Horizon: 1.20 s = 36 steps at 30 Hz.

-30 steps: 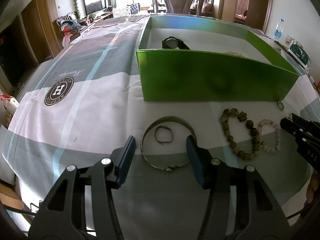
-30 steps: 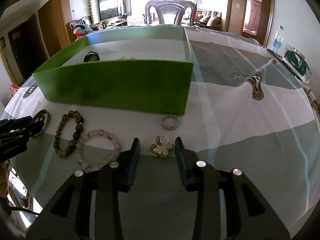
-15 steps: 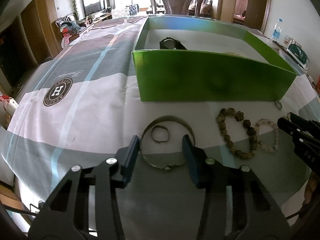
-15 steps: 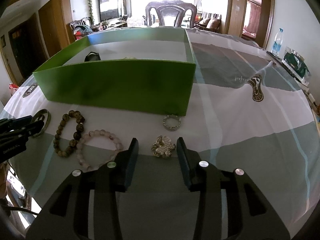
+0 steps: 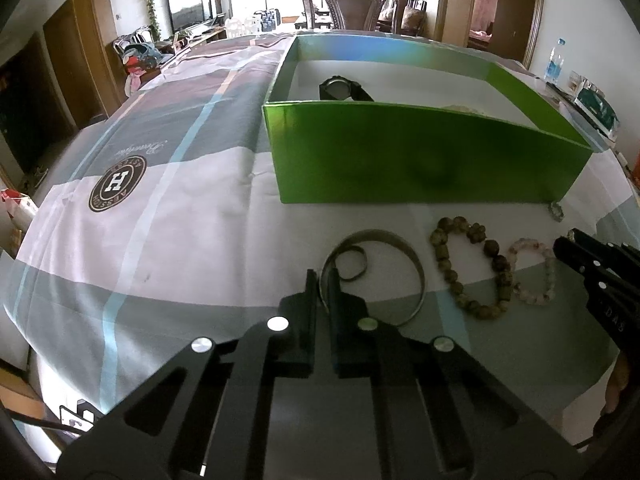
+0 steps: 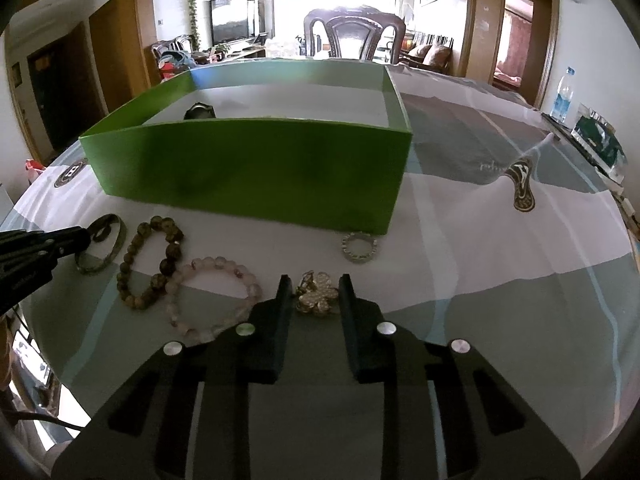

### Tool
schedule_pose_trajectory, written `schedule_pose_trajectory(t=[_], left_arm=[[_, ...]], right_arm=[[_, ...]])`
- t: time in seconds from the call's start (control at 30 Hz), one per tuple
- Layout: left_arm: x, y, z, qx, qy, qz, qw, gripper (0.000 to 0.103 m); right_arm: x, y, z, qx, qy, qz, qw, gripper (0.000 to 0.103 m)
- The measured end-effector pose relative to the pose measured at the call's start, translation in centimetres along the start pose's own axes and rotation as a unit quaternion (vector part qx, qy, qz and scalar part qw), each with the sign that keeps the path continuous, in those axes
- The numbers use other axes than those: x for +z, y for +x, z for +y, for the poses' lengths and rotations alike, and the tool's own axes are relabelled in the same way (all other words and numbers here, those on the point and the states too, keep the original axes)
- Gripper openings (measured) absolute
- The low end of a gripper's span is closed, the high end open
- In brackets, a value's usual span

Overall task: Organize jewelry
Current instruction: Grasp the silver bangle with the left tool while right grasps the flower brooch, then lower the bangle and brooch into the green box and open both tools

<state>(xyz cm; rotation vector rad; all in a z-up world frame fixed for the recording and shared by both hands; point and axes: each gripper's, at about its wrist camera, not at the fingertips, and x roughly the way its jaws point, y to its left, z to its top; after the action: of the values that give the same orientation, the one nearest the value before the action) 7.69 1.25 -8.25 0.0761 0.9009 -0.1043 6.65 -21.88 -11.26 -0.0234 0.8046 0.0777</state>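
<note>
A wide metal bangle point(image 5: 416, 272) lies on the tablecloth with a small ring point(image 5: 352, 264) inside it. My left gripper point(image 5: 323, 276) is shut on the bangle's near-left rim. Right of it lie a brown bead bracelet point(image 5: 452, 276) and a pink bead bracelet point(image 5: 552, 276). In the right wrist view a gold flower brooch point(image 6: 316, 294) sits between the fingers of my right gripper point(image 6: 314, 284). Its jaws are closing, with a sliver of gap still showing at the left pad. A silver ring point(image 6: 359, 246) lies just beyond. The green box point(image 6: 240, 168) behind holds a black watch point(image 6: 200, 112).
The green box's front wall point(image 5: 400, 152) stands close behind the jewelry. A water bottle point(image 6: 564, 94) and a dark green packet point(image 6: 600, 140) sit at the table's right edge. A wooden chair point(image 6: 352, 36) stands at the far side. The table's near edge lies below both grippers.
My left gripper's jaws closed from wide apart onto the bangle's rim. The right gripper's jaws narrowed around the brooch. Neither hand moved.
</note>
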Motion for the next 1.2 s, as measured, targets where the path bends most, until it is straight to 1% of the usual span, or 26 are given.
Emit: schedule_pose_trajectory(t=[0.23,0.37,0.6,0.67,0.73,0.87,0.97,1.07,1.13,1.2], left_arm=[[-0.1,-0.1,0.2,-0.001,-0.004,0.000,1.0000,0.005],[0.0,-0.2,0.9,-0.002,-0.015,-0.002,0.9999,0.004],[0.2,-1.6,1.7,-0.004,-0.026,-0.020,0.9994,0.004],[0.6,-2.4,1.6,-0.008,-0.026,-0.031,0.9992,0.004],[1.0,-3.2,1.5,-0.012,-0.023,-0.042,0.9988,0.004],[2.8,-4.9,1.2,-0.018,-0.018,-0.072,0.9971,0.004],[5.3,-6.1,0.7,-0.017,-0.015,-0.106,0.9941,0.004],[7.9,-6.5,0.4,-0.018,-0.016,-0.132,0.9909,0.004],[9.6,-5.9,0.2,-0.018,-0.019,-0.138,0.9901,0.004],[11.0,-4.8,0.0,-0.015,-0.019,-0.133,0.9908,0.004]], right_arm=[[-0.1,-0.1,0.1,-0.001,0.003,0.001,1.000,0.024],[0.1,-0.7,0.1,-0.003,0.007,-0.010,1.000,0.024],[0.6,-1.3,0.1,-0.004,0.007,-0.020,1.000,0.024],[1.0,-1.6,0.3,-0.003,0.004,-0.029,1.000,0.024],[1.7,-2.5,0.5,0.001,0.001,-0.046,0.999,0.024],[3.5,-4.1,1.1,0.001,-0.016,-0.085,0.996,0.024],[5.6,-4.7,1.5,-0.001,-0.025,-0.115,0.993,0.024],[8.0,-4.4,1.7,-0.003,-0.031,-0.137,0.990,0.024],[9.5,-3.5,1.7,-0.002,-0.030,-0.139,0.990,0.024],[10.6,-2.4,1.7,-0.005,-0.030,-0.135,0.990,0.024]])
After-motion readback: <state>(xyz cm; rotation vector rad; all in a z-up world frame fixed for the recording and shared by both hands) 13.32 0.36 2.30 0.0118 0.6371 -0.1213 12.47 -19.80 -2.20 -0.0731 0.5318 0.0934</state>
